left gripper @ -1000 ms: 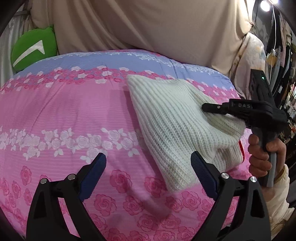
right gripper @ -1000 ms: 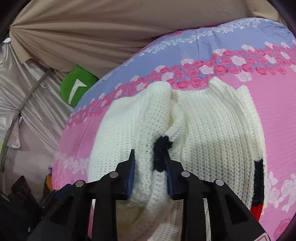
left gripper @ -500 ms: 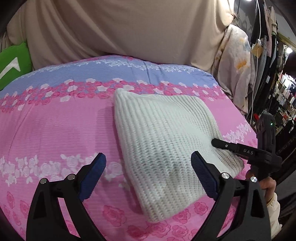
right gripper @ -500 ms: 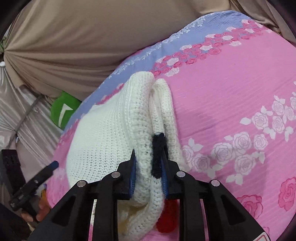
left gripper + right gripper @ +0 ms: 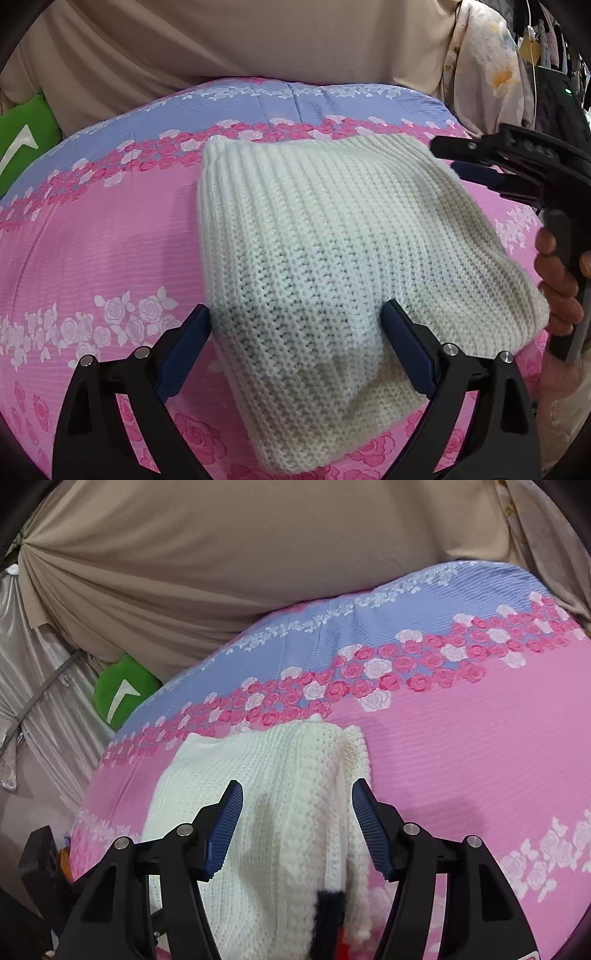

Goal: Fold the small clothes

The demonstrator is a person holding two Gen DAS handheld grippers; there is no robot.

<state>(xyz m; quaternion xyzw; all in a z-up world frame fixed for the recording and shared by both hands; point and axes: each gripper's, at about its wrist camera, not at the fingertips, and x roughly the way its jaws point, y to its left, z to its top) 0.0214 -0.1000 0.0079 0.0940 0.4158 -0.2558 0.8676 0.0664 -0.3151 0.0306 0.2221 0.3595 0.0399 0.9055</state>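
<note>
Looking forward and downward along its own two fingers, the left gripper [image 5: 295, 347] hangs above a bed covered in a pink floral bedspread [image 5: 96, 251]. Its jaws stand wide apart, the blue pads [image 5: 183, 354] clear of any fabric, and nothing is held between them. Beneath and ahead of the pads lies the folded white knit sweater [image 5: 332, 240], a thick ribbed bundle resting flat on the bedspread, its near corner reaching down between the two fingers. At the right edge of this view the right gripper [image 5: 456, 160] comes in from the side, its tips over the sweater's far right corner, and the person's right hand [image 5: 559, 280] is wrapped round its dark handle. A green cushion [image 5: 22, 144] sits at the far left against the beige curtain [image 5: 258, 40]

From the right wrist camera, the right gripper [image 5: 297, 825] also tilts down toward the bed. Its jaws are opening: the ribbed blue pads [image 5: 225, 830] stand on either side of the sweater's folded edge without pressing it, so the white knit sweater [image 5: 266, 775] lies between them, released on the pink floral bedspread [image 5: 461, 746]. A black trim band [image 5: 330, 910] and a spot of red show low on the sweater near the fingers' base. The green cushion [image 5: 123, 690] rests at the left beside the bed, under the beige curtain [image 5: 221, 554]. No container appears in either view
</note>
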